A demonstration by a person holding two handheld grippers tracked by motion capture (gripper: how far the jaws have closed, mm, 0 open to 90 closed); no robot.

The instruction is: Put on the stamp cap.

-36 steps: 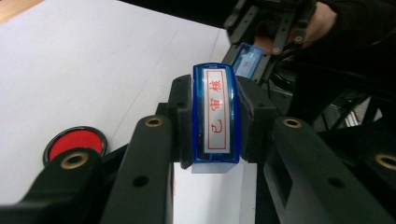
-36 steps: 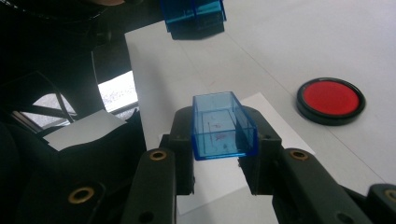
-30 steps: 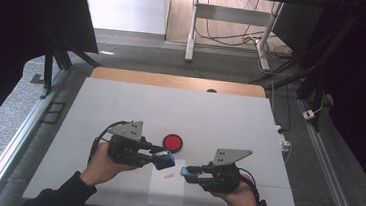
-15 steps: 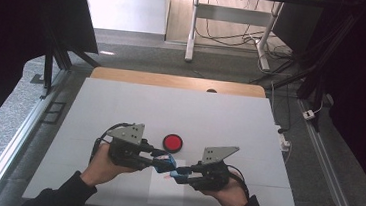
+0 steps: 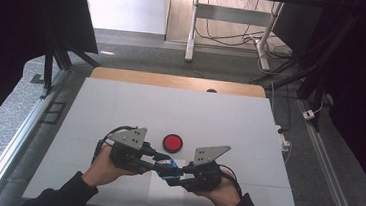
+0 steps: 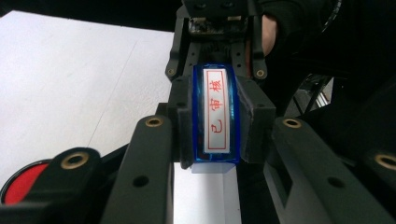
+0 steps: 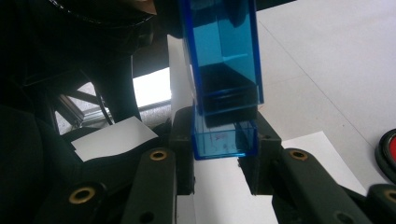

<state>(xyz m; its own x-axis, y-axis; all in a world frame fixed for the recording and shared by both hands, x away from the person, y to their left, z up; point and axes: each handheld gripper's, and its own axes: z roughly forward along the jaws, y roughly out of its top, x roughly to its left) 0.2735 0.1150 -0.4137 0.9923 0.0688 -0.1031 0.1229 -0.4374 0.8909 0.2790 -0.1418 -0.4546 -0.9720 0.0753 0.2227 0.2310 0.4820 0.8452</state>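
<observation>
Blue plastic is what you hold: a small see-through stamp [image 5: 167,169] caught between your two grippers, just above the white paper [image 5: 166,189] near the red ink pad [image 5: 172,142]. Your left gripper [image 6: 215,122] pinches its body and your right gripper [image 7: 224,140] pinches its end piece. My guess is you grip both ends so you can pull the piece off.

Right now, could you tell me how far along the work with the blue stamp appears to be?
Done: the stamp is lifted. In hand: left gripper and right gripper both clamp it. Left, probably: pressing it on the paper beside the red ink pad.
</observation>
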